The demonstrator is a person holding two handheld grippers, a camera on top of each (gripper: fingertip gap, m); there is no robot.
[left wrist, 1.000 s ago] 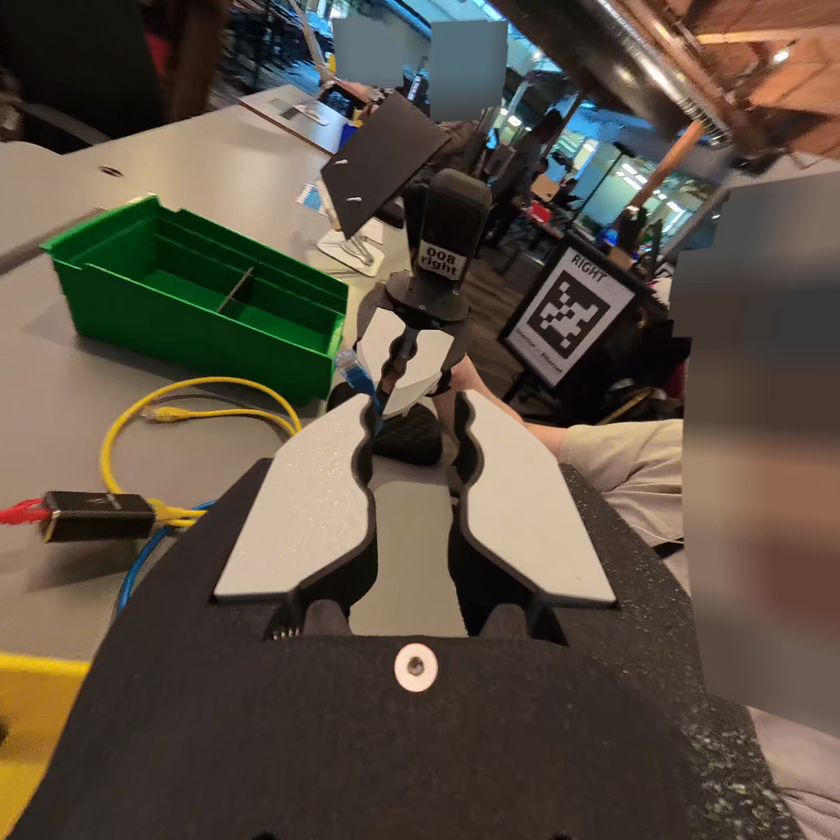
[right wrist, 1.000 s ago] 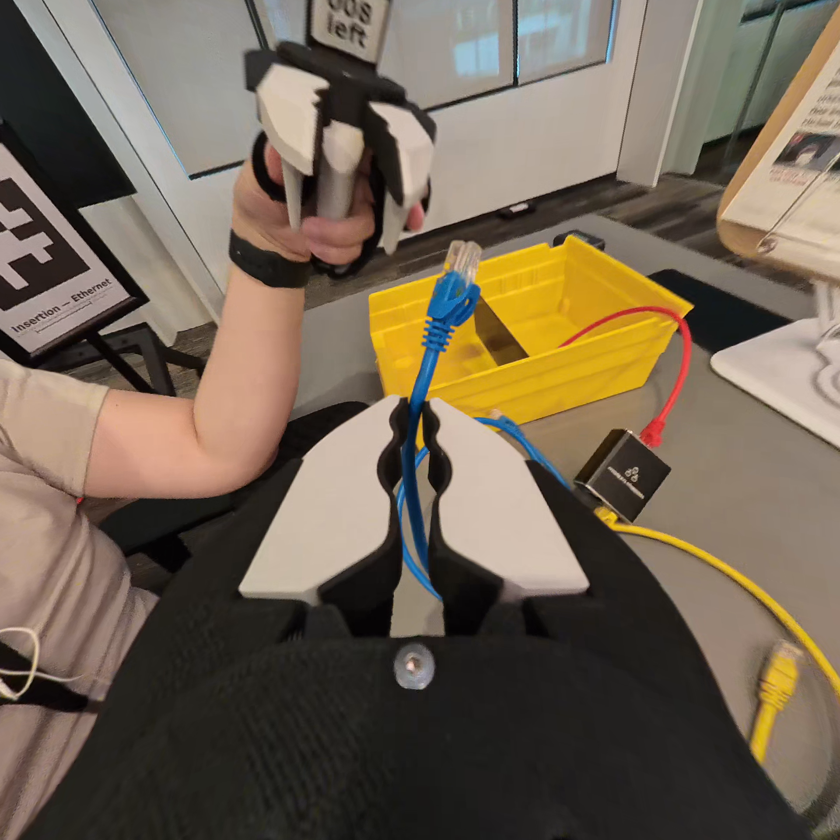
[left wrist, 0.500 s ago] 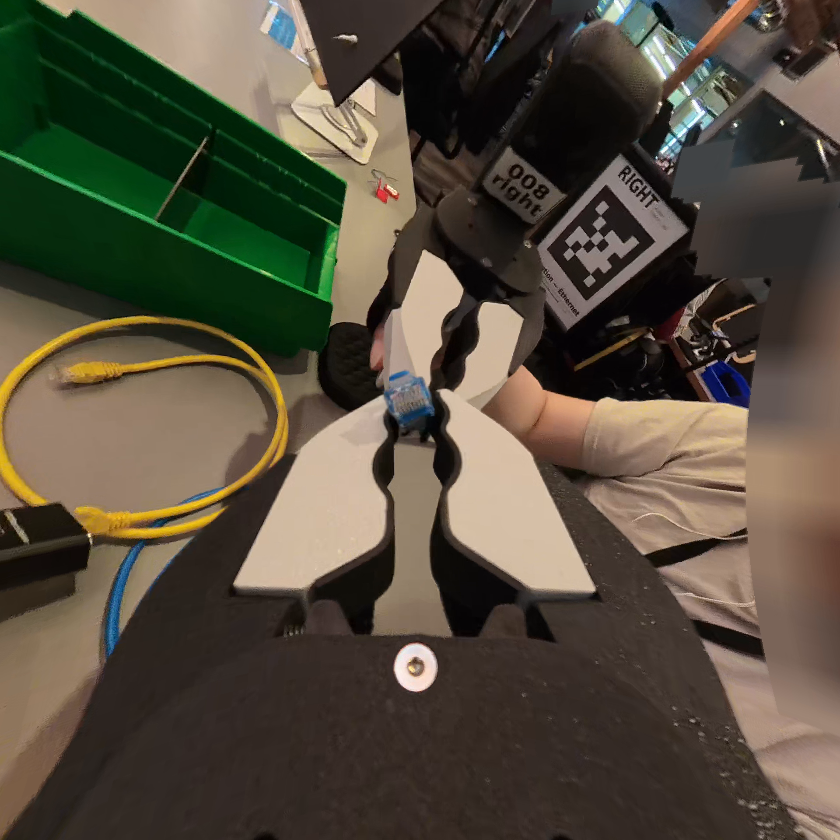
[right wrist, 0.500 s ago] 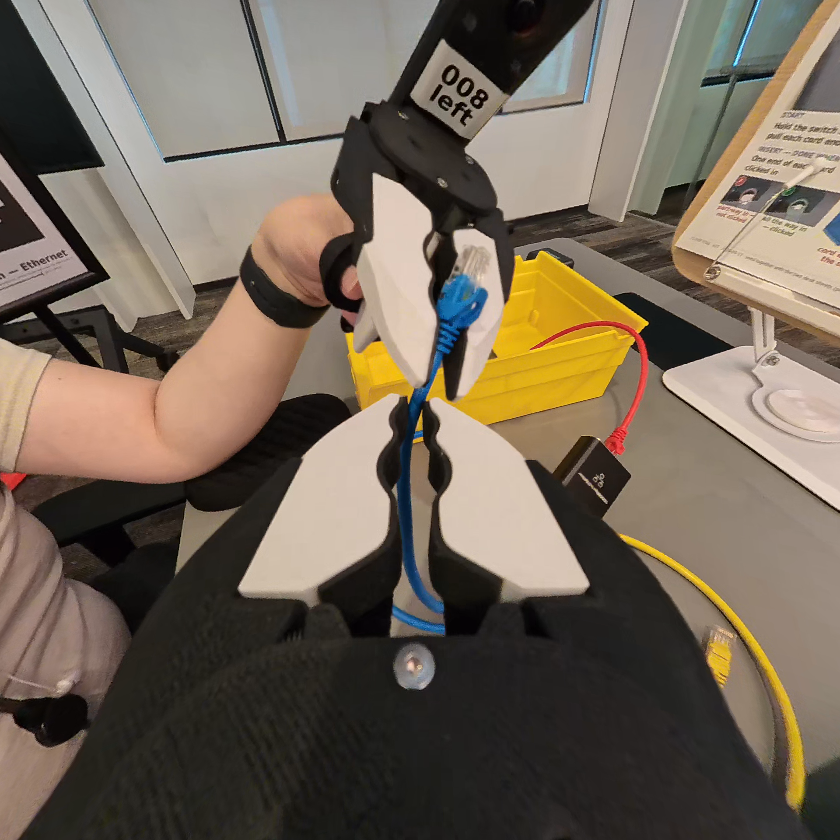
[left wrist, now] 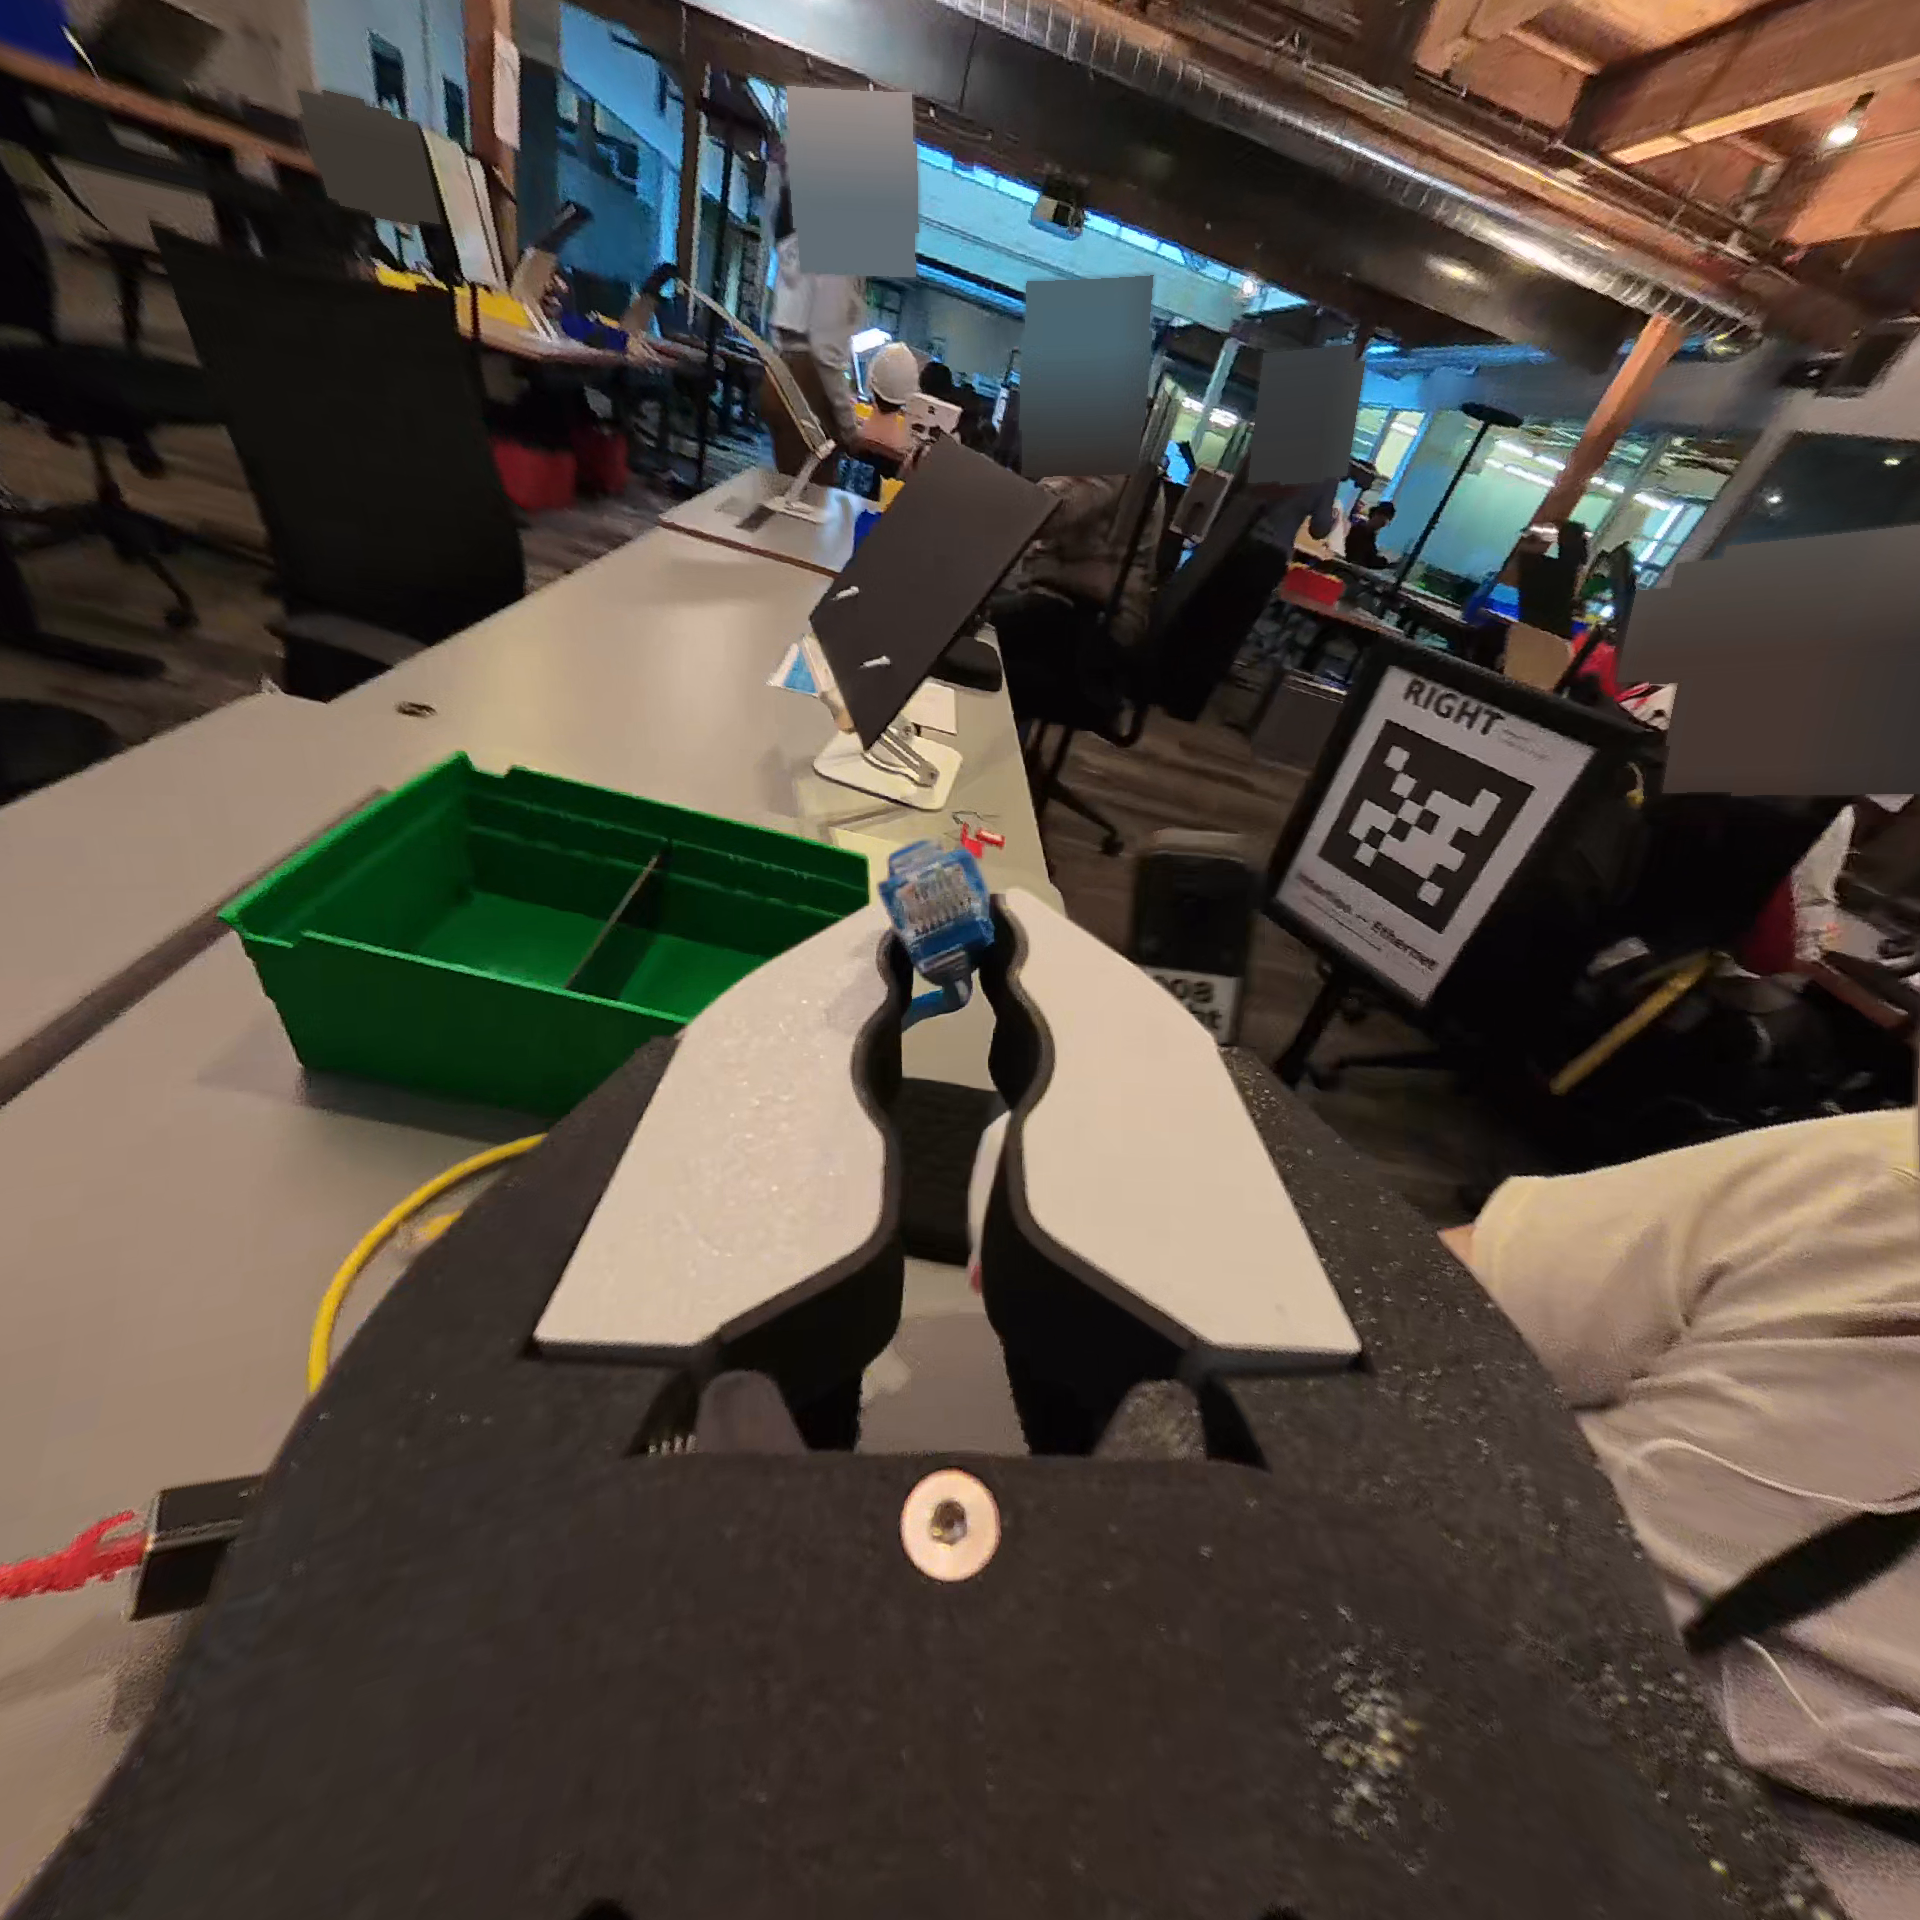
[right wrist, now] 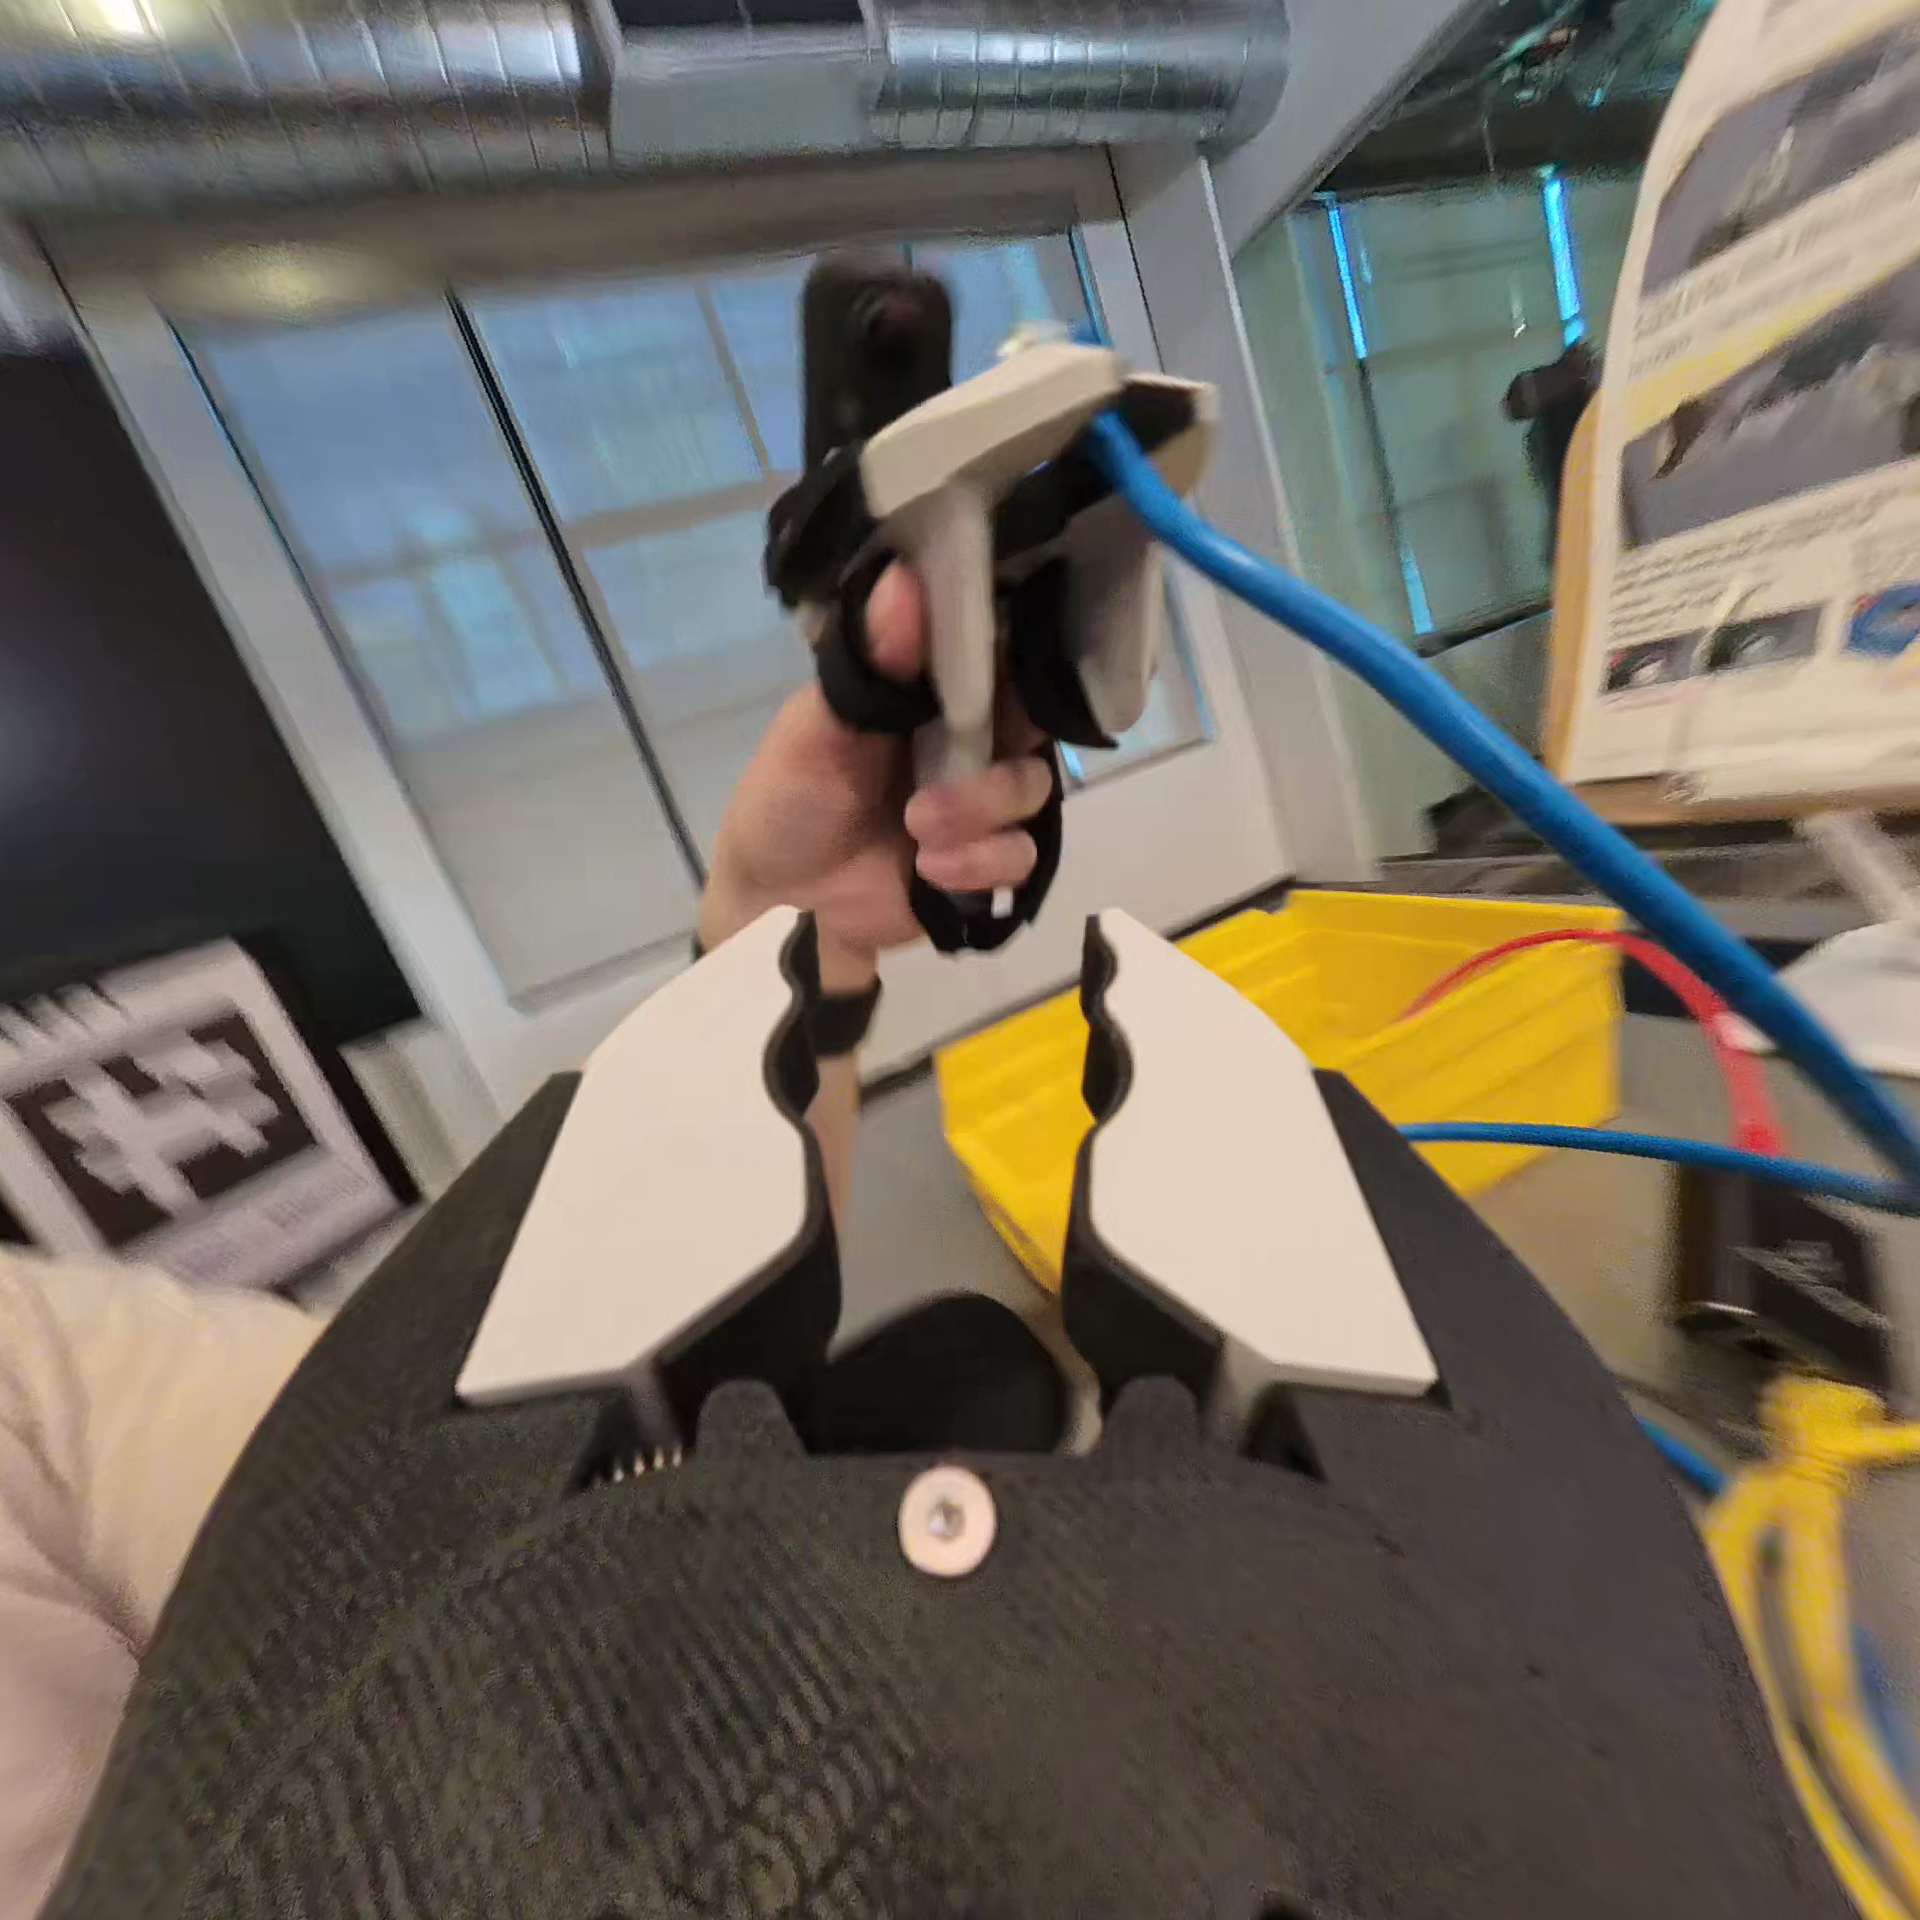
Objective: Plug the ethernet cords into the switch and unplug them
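Observation:
My left gripper [left wrist: 940,940] is shut on the blue ethernet plug [left wrist: 928,896], which sticks up out of its fingertips, contacts facing the camera. In the right wrist view the left gripper [right wrist: 1091,384] is held high, with the blue cord [right wrist: 1455,727] hanging from it down to the right. My right gripper [right wrist: 940,966] is open and empty, below the left one. The black switch [left wrist: 192,1548] lies at the left edge with a red plug [left wrist: 62,1569] in it. It also shows blurred in the right wrist view [right wrist: 1787,1278].
A green bin [left wrist: 416,977] stands on the grey table [left wrist: 156,1195] ahead, and a yellow cord [left wrist: 384,1236] loops in front of it. A yellow bin [right wrist: 1455,1049] holds a red cord [right wrist: 1714,1029]. A black tilted stand [left wrist: 925,582] and a marker sign [left wrist: 1423,852] are behind. The left gripper's tips are roughly 9 centimetres from the right gripper's. The black switch [left wrist: 192,1548] is about equally far from each gripper, around 25 centimetres.
My right gripper has let go of the blue cord and opened. My left gripper has shut on the blue plug and lifted it up and away from the right gripper.

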